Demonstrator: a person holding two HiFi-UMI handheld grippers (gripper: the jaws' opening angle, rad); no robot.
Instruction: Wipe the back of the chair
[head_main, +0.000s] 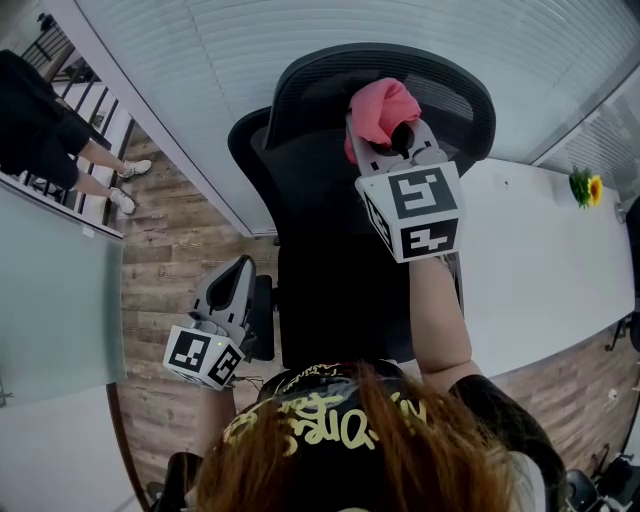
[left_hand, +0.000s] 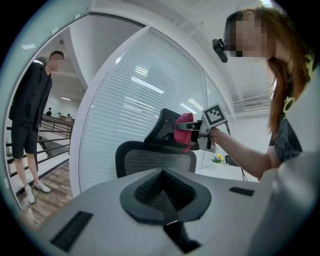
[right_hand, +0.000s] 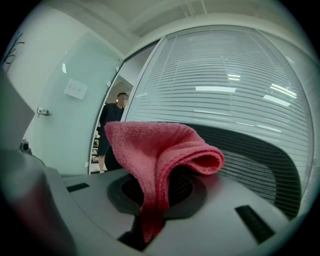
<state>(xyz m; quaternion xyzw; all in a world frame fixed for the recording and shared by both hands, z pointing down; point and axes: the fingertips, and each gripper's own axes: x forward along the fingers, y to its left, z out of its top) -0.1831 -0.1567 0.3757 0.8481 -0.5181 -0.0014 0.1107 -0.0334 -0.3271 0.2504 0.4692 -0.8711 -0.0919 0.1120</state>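
Right gripper (head_main: 388, 140) is seen closed on a pink cloth (head_main: 380, 108). The cloth is held up at the top of the black mesh chair (head_main: 330, 230), at its upper curved section. Left gripper (head_main: 240, 272) is held low beside the chair's left edge, with its jaws brought together and nothing between them.

Much is hidden. In the right gripper view the cloth is draped over the jaw tips, so the pinch itself is covered. Only a dark mesh arc of the chair is seen behind the fabric. From the head view it cannot be told whether the cloth presses on the mesh, since the gripper's own body lies over that spot. The chair's lower part is covered by the wearer's hair (head_main: 340, 440) at the bottom edge.

The left gripper view gives what the others lack. The chair is shown from the side and from below, with a wide lower back and a smaller raised section above it. The cloth is shown against that raised section. Only in the head view are both grippers seen at once.

Behind the chair, slatted blinds (head_main: 330, 30) are seen across a glass wall. To the chair's right a white table (head_main: 540, 270) is set, with a yellow flower (head_main: 586, 187) at its far end. Under the chair a wooden floor (head_main: 170, 250) is laid. To the chair's left, beyond glass, a bystander (head_main: 45, 125) in dark clothes is seen standing.
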